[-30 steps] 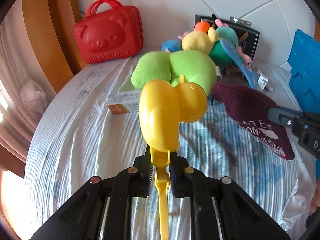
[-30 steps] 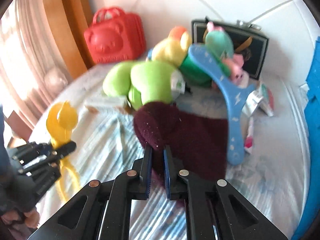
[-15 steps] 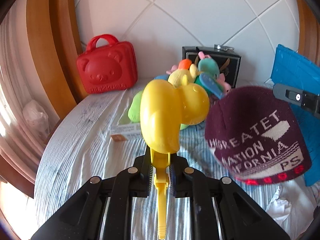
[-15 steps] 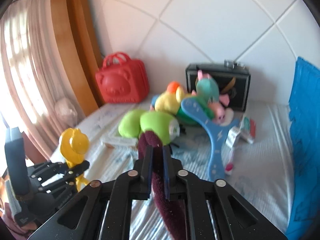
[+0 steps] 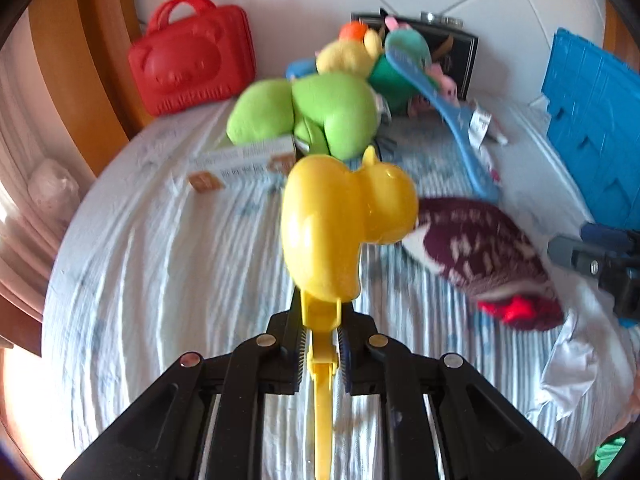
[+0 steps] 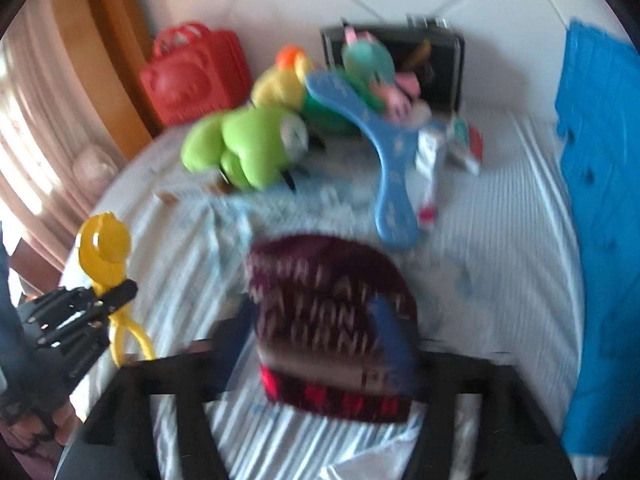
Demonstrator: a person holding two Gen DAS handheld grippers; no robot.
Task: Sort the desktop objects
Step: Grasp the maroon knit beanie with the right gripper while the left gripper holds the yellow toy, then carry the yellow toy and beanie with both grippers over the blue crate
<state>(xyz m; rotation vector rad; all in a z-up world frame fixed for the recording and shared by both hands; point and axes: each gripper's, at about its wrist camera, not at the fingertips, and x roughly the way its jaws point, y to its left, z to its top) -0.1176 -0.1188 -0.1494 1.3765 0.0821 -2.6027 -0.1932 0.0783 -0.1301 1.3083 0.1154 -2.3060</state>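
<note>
A glossy yellow duck-shaped toy (image 5: 344, 224) stands out against the bed (image 5: 160, 264), whose sheet is white with fine pale-blue stripes. The knit hat (image 6: 332, 320) is maroon with cream lettering and a band of red marks along its rim. Behind sit a lime-green plush (image 5: 312, 108), a red bear-embossed case (image 5: 192, 56), a light-blue boomerang (image 6: 384, 152) and a bright blue panel (image 5: 592, 128).

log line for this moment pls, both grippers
left gripper: shut on yellow duck tongs | right gripper: open, blurred | maroon beanie: on bedsheet
</note>
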